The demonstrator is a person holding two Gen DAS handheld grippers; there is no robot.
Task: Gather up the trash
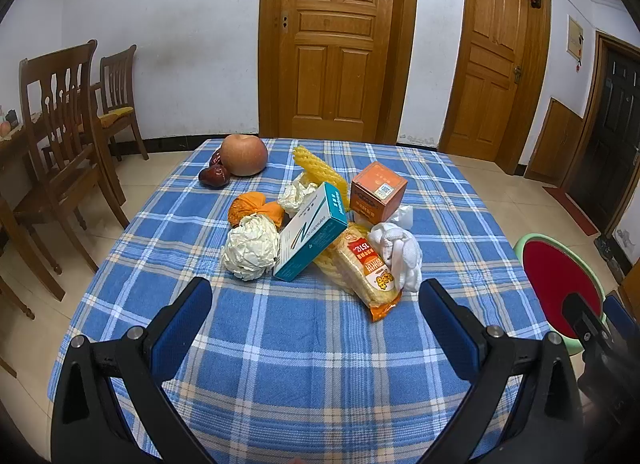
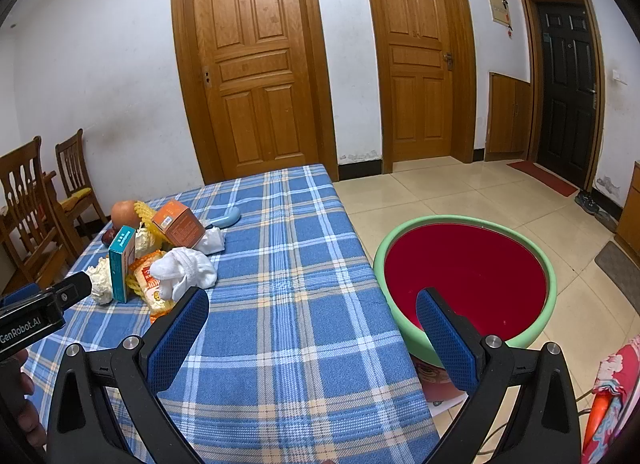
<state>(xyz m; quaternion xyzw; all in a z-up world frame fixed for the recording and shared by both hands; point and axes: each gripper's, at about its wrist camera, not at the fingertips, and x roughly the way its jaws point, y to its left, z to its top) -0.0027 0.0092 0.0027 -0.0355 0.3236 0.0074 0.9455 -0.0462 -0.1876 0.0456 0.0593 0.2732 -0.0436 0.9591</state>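
Both grippers [image 1: 316,296] [image 2: 312,306] gape empty above the blue plaid tablecloth [image 1: 304,352], 2 wooden doors [image 1: 332,40] behind.

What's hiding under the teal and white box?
The teal and white cardboard box leans tilted on yellow foam fruit netting, beside a crumpled white paper ball. Whatever else lies beneath the box is covered, so I cannot tell.

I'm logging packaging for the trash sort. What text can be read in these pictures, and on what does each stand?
"GenRobot.AI": on the left gripper body, seen in the right wrist view.
"1512": upside down on the snack pack; its large characters are not Latin script.
Large "N"-like logo: on the teal box; its small print is too blurred.
Orange box: label too small to read.
Wall notice: unreadable.
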